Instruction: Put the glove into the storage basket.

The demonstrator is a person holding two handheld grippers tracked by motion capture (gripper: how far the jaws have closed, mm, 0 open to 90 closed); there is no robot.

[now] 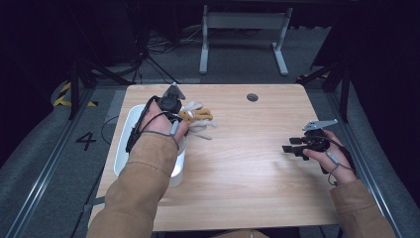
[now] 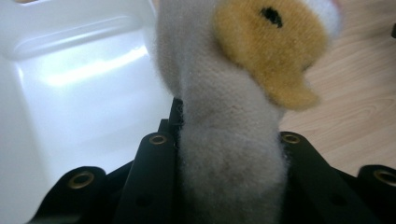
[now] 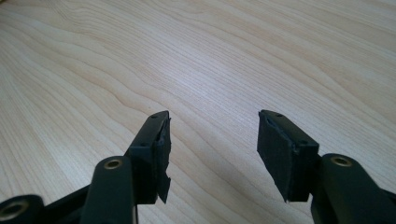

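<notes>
Ahead of me a light wooden table (image 1: 237,163), grey carpet floor (image 1: 237,59), white desk legs (image 1: 242,34) beyond, dark surroundings, yellow-black hazard tape (image 1: 64,94) at my left.

A wooden table (image 1: 237,163) (light grain) carries a white tub (image 1: 125,144) at its left edge.

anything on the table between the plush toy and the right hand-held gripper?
No. In the high view, bare wood runs from the plush toy to the right hand-held gripper.
</notes>
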